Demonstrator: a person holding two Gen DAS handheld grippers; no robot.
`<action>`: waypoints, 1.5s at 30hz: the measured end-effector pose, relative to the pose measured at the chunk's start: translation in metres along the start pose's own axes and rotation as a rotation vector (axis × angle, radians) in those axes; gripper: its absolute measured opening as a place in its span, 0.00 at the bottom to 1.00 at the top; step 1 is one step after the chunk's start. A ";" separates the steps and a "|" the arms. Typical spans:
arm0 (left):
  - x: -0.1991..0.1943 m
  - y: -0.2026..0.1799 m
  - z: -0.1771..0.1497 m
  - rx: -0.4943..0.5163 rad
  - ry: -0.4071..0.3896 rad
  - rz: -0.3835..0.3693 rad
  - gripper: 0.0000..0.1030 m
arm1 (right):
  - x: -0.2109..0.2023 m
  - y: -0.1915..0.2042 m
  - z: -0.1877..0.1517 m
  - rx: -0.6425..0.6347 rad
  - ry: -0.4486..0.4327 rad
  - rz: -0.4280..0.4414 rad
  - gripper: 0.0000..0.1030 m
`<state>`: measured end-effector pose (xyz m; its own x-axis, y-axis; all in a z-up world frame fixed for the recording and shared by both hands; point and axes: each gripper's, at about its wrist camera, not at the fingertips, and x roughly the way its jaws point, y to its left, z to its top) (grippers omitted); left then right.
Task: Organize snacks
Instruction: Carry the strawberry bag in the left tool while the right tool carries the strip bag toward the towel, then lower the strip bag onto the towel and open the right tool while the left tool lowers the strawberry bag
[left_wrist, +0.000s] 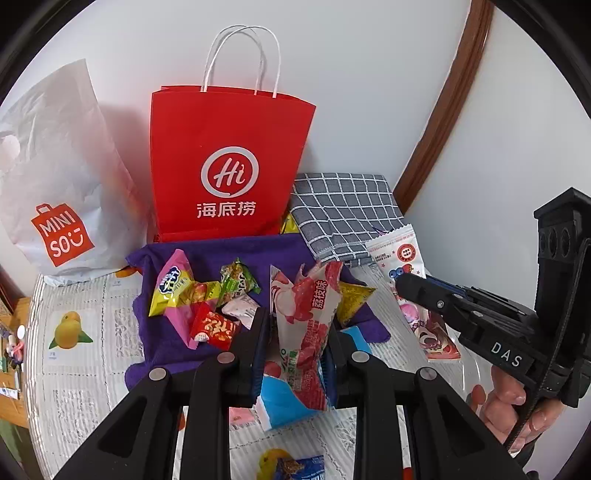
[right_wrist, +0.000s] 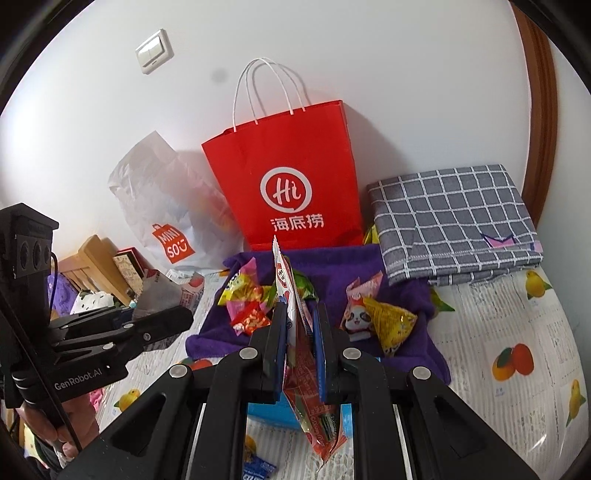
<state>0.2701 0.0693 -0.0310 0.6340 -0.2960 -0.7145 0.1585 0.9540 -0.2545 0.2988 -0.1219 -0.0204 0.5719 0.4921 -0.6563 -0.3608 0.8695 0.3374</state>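
Observation:
My left gripper (left_wrist: 297, 321) is shut on a pink-and-white lychee snack packet (left_wrist: 310, 299), held upright over a purple towel (left_wrist: 221, 251). My right gripper (right_wrist: 300, 308) is shut on a thin white-and-red packet (right_wrist: 284, 273) seen edge-on; in the left wrist view that packet (left_wrist: 400, 254) hangs from the right gripper (left_wrist: 400, 282). The left gripper (right_wrist: 184, 315) shows at the left of the right wrist view. Several small snacks (left_wrist: 207, 299) lie on the towel, among them a yellow triangle packet (right_wrist: 391, 321) and a panda packet (right_wrist: 356, 314). A red paper bag (left_wrist: 229, 166) stands open-topped behind them.
A white Miniso plastic bag (left_wrist: 55, 184) leans on the wall left of the red bag. A folded grey checked cloth (right_wrist: 450, 218) lies at the right. A blue packet (left_wrist: 284, 402) sits under the fingers on the fruit-print mat (right_wrist: 517, 332). Wooden furniture (right_wrist: 92, 258) stands at far left.

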 end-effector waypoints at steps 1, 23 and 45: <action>0.001 0.002 0.001 -0.004 -0.001 0.000 0.23 | 0.001 0.000 0.002 -0.001 0.000 0.003 0.13; 0.028 0.063 0.035 -0.109 -0.013 0.088 0.23 | 0.059 0.022 0.059 -0.073 0.008 0.062 0.13; 0.090 0.090 0.033 -0.134 0.109 0.081 0.23 | 0.161 -0.007 0.034 -0.086 0.239 -0.010 0.13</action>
<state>0.3668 0.1303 -0.0966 0.5533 -0.2288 -0.8009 0.0032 0.9621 -0.2727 0.4189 -0.0468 -0.1054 0.3893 0.4506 -0.8034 -0.4236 0.8621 0.2782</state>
